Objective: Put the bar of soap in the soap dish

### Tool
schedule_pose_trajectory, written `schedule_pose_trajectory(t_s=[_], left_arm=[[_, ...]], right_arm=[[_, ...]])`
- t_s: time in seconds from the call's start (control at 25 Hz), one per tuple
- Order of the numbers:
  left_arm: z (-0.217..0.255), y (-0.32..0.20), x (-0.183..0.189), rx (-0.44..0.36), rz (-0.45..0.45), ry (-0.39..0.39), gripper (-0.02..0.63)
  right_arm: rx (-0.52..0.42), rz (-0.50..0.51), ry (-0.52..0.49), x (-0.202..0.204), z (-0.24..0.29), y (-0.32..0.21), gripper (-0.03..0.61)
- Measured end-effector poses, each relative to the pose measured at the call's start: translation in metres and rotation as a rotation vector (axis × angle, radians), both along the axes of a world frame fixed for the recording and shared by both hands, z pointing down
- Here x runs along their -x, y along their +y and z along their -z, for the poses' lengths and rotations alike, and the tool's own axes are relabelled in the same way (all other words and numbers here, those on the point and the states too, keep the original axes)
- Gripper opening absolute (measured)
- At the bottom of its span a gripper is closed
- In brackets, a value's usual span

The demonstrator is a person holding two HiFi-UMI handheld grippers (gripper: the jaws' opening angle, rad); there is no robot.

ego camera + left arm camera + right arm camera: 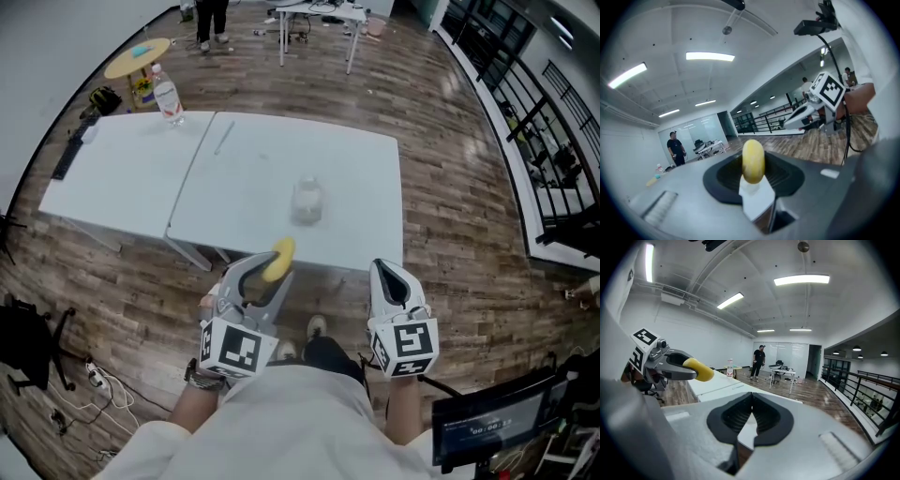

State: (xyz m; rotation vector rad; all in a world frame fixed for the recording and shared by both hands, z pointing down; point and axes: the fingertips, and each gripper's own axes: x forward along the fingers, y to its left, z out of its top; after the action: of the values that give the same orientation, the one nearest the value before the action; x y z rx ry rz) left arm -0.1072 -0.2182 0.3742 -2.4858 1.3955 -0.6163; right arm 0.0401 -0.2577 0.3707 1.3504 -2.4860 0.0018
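A yellow bar of soap [278, 259] is held on edge in my left gripper [272, 267], just off the near edge of the white table [244, 178]. In the left gripper view the soap [753, 161] stands upright between the dark pads. The clear soap dish [307, 200] sits on the table a little beyond and to the right of the soap. My right gripper [390, 274] hangs level with the left one, off the table's near right corner, shut with nothing in it. In the right gripper view its pads meet [751, 412], and the soap [699, 369] shows at the left.
A water bottle [168, 97] stands at the table's far left, a thin pen-like stick [223, 138] lies near the seam, and a black bar [70, 150] lies along the left edge. A round yellow table [138, 58], a person [211, 19] and a white desk [319, 19] are behind. A railing [534, 112] runs on the right.
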Motion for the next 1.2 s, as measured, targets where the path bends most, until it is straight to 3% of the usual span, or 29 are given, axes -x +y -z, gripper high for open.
schedule_pose_trajectory(t_s=[0.48,1.2], left_arm=[[-0.004,-0.014,0.008,0.025,0.044,-0.015,0.132],[-0.008,-0.095,-0.008,0.068,0.093,-0.073,0.132]], right_arm=[[0.017,0.05,-0.014,0.012,-0.007,-0.021,0.003],[0.057,0.108,-0.065,0.0,-0.02,-0.108,0.003]])
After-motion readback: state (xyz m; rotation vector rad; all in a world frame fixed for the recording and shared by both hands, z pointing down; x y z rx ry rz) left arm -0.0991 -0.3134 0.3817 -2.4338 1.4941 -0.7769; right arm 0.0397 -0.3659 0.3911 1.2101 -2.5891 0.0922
